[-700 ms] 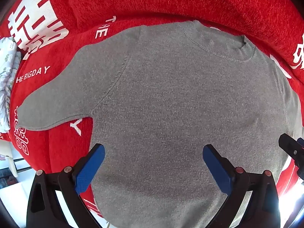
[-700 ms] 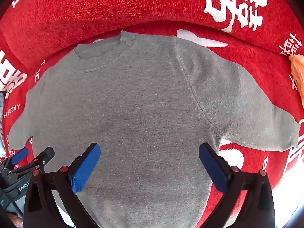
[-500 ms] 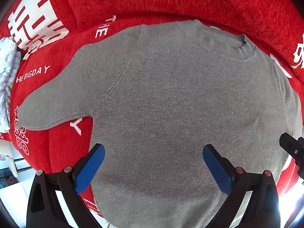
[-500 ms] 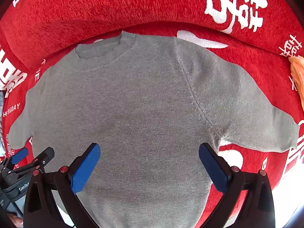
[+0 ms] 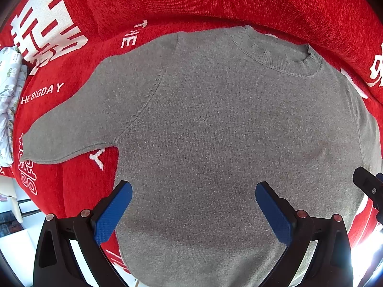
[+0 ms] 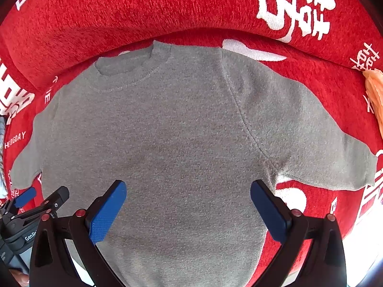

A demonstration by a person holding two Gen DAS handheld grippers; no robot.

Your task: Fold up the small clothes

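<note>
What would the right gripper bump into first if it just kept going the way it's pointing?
Most likely the grey sweater. The right gripper points down at its body, open, with nothing between them in view. How far above the knit it hangs is hard to judge.

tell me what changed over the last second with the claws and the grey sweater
Nothing visibly changed. The grey sweater lies spread flat on the red cover, both sleeves out. The left claw and right claw hang open above it as before, holding nothing.
</note>
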